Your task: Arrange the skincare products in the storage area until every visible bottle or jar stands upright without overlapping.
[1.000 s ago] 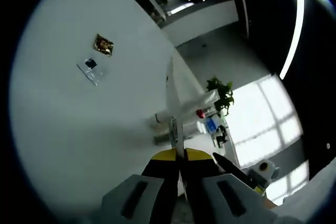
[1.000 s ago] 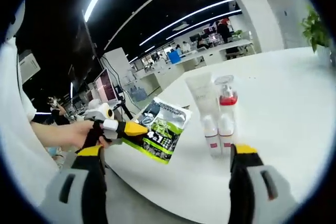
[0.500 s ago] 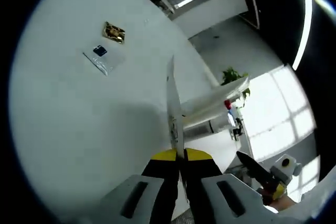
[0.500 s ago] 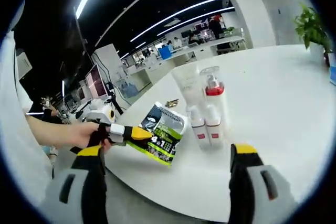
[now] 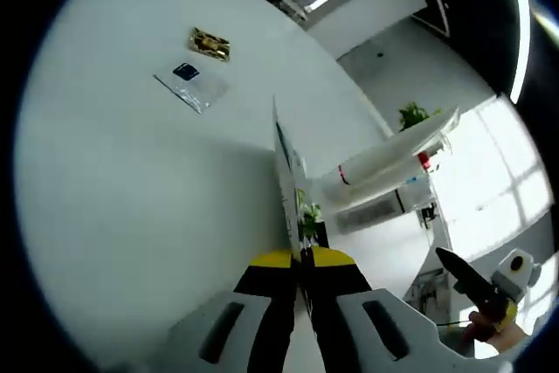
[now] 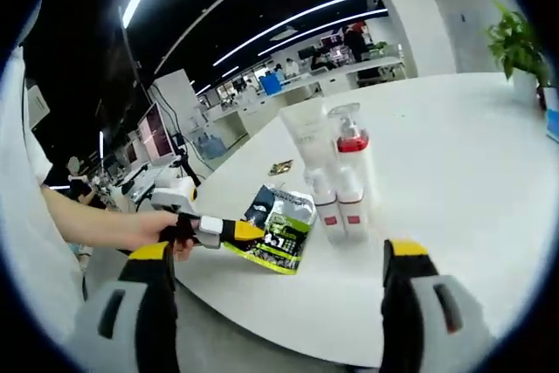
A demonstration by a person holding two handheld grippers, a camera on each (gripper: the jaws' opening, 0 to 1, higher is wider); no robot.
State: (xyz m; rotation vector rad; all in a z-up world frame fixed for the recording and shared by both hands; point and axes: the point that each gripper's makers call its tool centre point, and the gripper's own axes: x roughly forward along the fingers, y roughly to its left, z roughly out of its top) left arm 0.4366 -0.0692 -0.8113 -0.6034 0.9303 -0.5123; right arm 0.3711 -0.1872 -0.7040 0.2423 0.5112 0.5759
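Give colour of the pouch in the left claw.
Green, black and white printed pouch, clearest in the right gripper view, clamped in the left claw.

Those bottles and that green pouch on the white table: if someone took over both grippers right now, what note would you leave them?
Left gripper: shut on the green pouch, holding it at the table edge, beside the bottles.
Right gripper: open, holding nothing, facing the bottles.
Things: pump bottle, tube and two small bottles stand upright, close together.
Done: the bottles are upright.
Left: probably place the pouch without overlapping them. A gold packet and clear sachet lie farther off.
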